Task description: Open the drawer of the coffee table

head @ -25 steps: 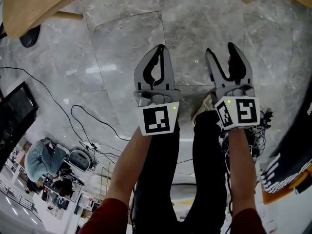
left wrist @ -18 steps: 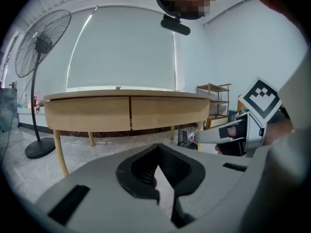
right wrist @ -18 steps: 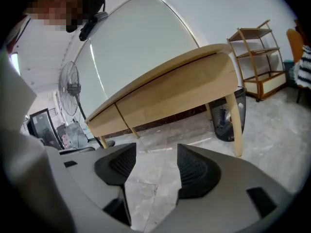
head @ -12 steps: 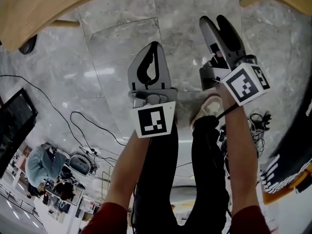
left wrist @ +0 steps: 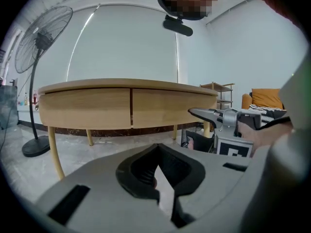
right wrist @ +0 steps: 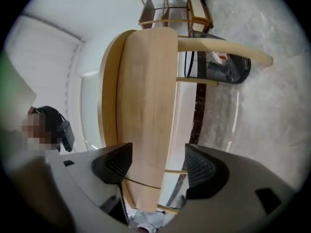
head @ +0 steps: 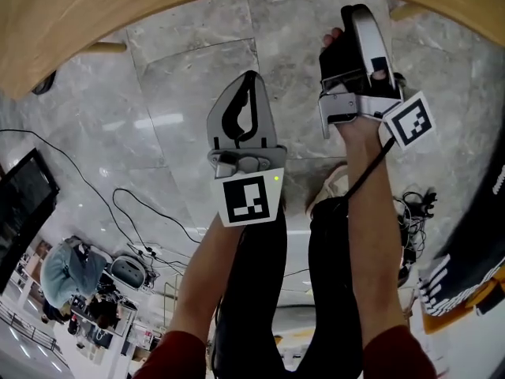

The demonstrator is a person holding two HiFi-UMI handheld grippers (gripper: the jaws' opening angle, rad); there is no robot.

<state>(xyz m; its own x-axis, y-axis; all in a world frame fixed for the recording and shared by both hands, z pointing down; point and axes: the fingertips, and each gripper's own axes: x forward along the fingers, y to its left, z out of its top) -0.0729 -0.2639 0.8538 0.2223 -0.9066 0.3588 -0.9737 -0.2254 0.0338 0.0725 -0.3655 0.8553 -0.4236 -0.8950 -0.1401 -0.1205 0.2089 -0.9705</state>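
Observation:
The wooden coffee table (head: pixel 47 30) curves across the top of the head view. In the left gripper view its two drawer fronts (left wrist: pixel 165 107) sit side by side, both flush, split by a thin seam. My left gripper (head: pixel 249 79) hangs over the floor short of the table, jaws shut and empty. My right gripper (head: pixel 353 20) lies rolled on its side, close under the table's edge. Its jaws are opening. In the right gripper view the right gripper (right wrist: pixel 158 166) frames the drawer front (right wrist: pixel 146 96) beyond the gap; the pads (right wrist: pixel 114 163) touch nothing.
A standing fan (left wrist: pixel 40 38) is left of the table, a wooden shelf (left wrist: pixel 217 88) behind it on the right. A dark wire bin (right wrist: pixel 221 67) stands by a table leg. Cables (head: pixel 134 204) and a monitor (head: pixel 24 181) lie on the marble floor at left; my shoe (head: pixel 335 178) is below.
My right gripper has rolled onto its side and moved up to the table's edge, its jaws spreading wider. The left gripper has drifted slightly and stays shut.

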